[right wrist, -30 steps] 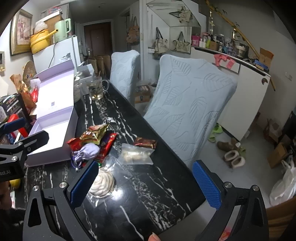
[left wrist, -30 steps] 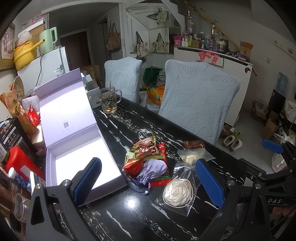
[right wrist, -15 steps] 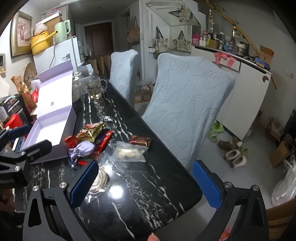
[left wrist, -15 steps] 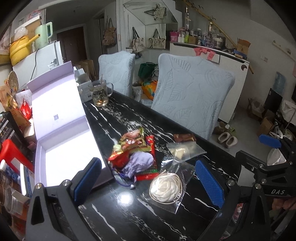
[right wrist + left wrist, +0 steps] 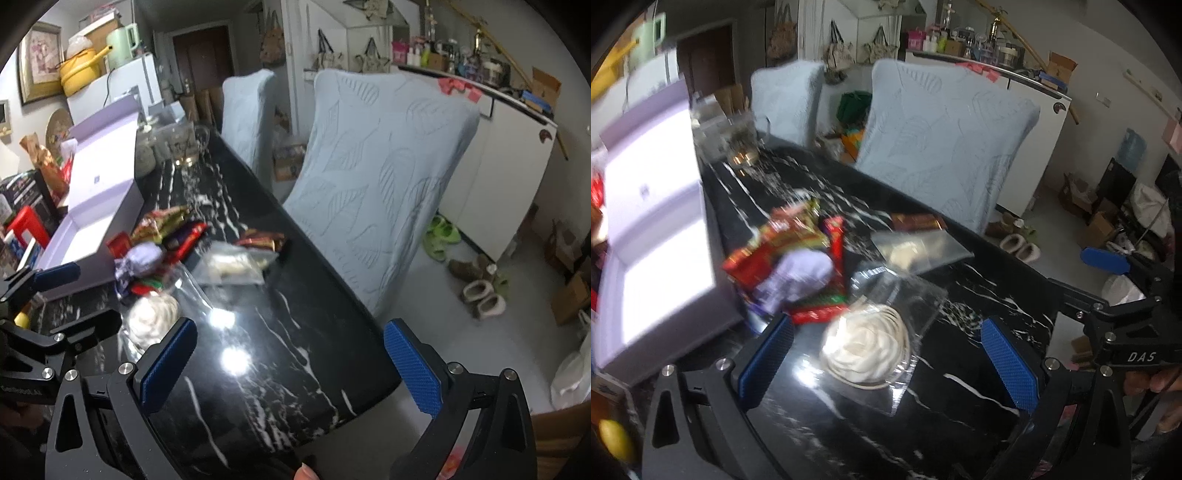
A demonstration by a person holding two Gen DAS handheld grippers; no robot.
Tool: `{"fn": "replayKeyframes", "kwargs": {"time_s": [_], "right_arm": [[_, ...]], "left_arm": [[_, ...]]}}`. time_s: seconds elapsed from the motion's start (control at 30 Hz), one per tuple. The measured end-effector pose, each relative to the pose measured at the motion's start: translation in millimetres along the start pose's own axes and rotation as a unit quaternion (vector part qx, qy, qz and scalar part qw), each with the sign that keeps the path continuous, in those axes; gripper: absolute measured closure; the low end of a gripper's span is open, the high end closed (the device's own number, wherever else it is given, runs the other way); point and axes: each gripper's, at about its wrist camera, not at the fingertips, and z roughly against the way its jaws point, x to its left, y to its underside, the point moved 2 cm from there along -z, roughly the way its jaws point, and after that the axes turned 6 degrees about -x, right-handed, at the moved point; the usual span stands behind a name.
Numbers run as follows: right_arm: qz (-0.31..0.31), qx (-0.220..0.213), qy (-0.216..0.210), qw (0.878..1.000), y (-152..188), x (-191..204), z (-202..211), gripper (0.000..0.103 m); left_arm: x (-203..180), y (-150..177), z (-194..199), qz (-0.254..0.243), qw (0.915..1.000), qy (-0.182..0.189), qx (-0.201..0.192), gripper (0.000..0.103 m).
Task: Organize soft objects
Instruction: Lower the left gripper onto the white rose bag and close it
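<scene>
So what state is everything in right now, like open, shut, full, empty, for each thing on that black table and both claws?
Left gripper: open, holding nothing.
Right gripper: open, holding nothing.
Lilac cardboard gift box: lid up, nothing visible inside.
Clear bag with the white fabric rose: flat on the table, between the left jaws.
Lilac drawstring pouch: lying on the red snack packets.
Glass mug: upright; contents too blurred to tell.

Two pale-blue covered chairs (image 5: pixel 373 177) flank a black marble table (image 5: pixel 280 332); white cabinet (image 5: pixel 513 166) behind.
</scene>
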Motion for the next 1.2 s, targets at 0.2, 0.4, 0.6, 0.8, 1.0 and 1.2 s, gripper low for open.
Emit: {"fn": "replayKeyframes", "kwargs": {"time_s": [0.2, 0.4, 0.6, 0.8, 1.0, 1.2], "right_arm": [[-0.001, 0.027, -0.015, 1.0, 12, -12, -19, 0.0], [0.009, 0.044, -0.024, 0.999, 17, -17, -31, 0.0], [0.007, 0.054, -0.034, 0.998, 19, -22, -41, 0.0], [0.003, 0.058, -0.03, 0.998, 19, -26, -46, 0.0], [-0.006, 0.067, -0.034, 0.997, 22, -30, -50, 0.0], [0.005, 0.07, -0.044, 0.997, 20, -24, -55, 0.0]], "left_arm": [[-2, 15, -25, -0.004, 0.9999, 0.003, 0.013, 0.0], [3, 20, -41, -0.025, 0.999, -0.036, 0.012, 0.0], [4, 28, -56, -0.031, 0.9981, -0.014, 0.052, 0.0], [9, 33, -69, -0.028, 0.9975, -0.032, 0.055, 0.0], [9, 32, -62, -0.027, 0.9988, -0.028, 0.031, 0.034], [13, 29, -51, 0.013, 0.9995, -0.011, 0.026, 0.047]]}}
